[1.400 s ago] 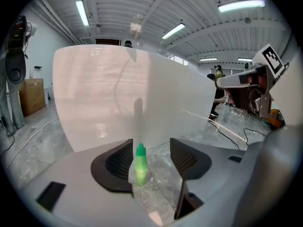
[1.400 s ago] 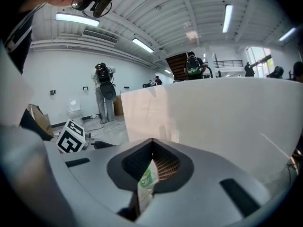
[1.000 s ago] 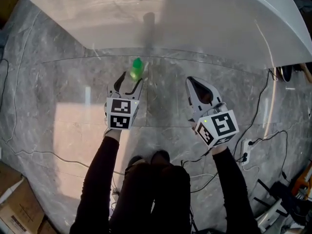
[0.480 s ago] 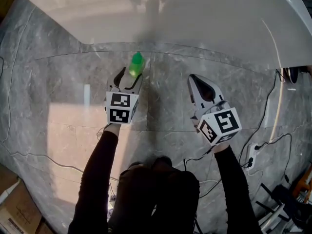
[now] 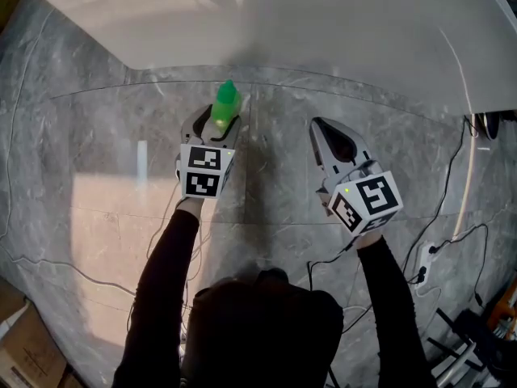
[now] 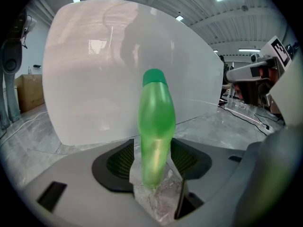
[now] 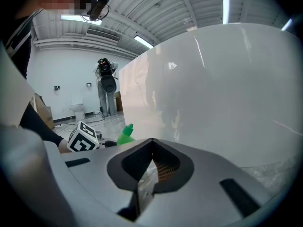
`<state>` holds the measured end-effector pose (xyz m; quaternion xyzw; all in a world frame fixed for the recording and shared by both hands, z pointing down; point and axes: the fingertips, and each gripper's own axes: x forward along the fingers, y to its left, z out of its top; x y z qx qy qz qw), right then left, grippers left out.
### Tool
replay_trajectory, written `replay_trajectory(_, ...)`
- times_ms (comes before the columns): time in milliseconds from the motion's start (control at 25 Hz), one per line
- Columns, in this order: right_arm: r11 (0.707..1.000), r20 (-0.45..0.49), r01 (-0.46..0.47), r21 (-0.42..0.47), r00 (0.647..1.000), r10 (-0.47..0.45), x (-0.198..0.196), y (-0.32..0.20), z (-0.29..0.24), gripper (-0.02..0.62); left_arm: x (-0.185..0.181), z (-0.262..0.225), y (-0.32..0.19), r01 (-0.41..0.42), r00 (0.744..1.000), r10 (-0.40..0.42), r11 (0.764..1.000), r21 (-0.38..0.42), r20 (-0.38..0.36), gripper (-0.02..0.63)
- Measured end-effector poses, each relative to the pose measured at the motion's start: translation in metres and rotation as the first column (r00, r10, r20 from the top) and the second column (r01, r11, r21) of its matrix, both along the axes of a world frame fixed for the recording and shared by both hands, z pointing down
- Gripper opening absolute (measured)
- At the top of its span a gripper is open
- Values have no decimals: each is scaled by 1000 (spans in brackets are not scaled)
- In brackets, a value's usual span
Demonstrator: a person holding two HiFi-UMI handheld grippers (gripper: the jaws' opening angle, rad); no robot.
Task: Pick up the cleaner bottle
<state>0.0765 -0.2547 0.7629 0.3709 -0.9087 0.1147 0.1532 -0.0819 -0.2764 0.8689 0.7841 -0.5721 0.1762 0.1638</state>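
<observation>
The cleaner bottle point(image 5: 226, 102) is translucent green with a green cap and stands upright on the grey marble floor, just in front of a big white curved tub. My left gripper point(image 5: 216, 118) is open, with a jaw on each side of the bottle's lower body. In the left gripper view the bottle point(image 6: 155, 126) fills the gap between the two dark pads of the left gripper point(image 6: 152, 161), close to both. My right gripper point(image 5: 323, 132) hangs to the right, shut and empty. From the right gripper point(image 7: 151, 167) view the bottle point(image 7: 126, 135) shows far to the left.
The white tub point(image 5: 323, 23) spans the whole far side. Black cables point(image 5: 440, 208) and a power strip point(image 5: 424, 257) lie on the floor at the right. A cardboard box point(image 5: 20, 350) sits at the near left. My legs are directly below.
My left gripper has moved forward, so the bottle that stood ahead of its tips is now between its jaws. The right gripper has barely moved. The bottle stays in place.
</observation>
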Motion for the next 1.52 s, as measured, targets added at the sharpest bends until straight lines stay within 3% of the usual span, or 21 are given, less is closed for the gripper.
replay_trajectory(480,999,42,-31,-31,999,33,-15,-17,31,2,10,15,-17,-14,1000,13,999,43,15,252)
replay_trajectory(720,999,46,-39,-37,998,40,-13,-19,37,1,7,18,-21,1,1000,-2,999,52,19,206)
replay_trajectory(1120,999,39,-31,-33,999,32,-12,-16,42,2,8,18,-20,-3,1000,2,998,57,17,189)
replay_trajectory(1520,999,28,-40,-37,999,41,-8,-18,31,0,5,-13,-17,-7,1000,5,993,119,18,184)
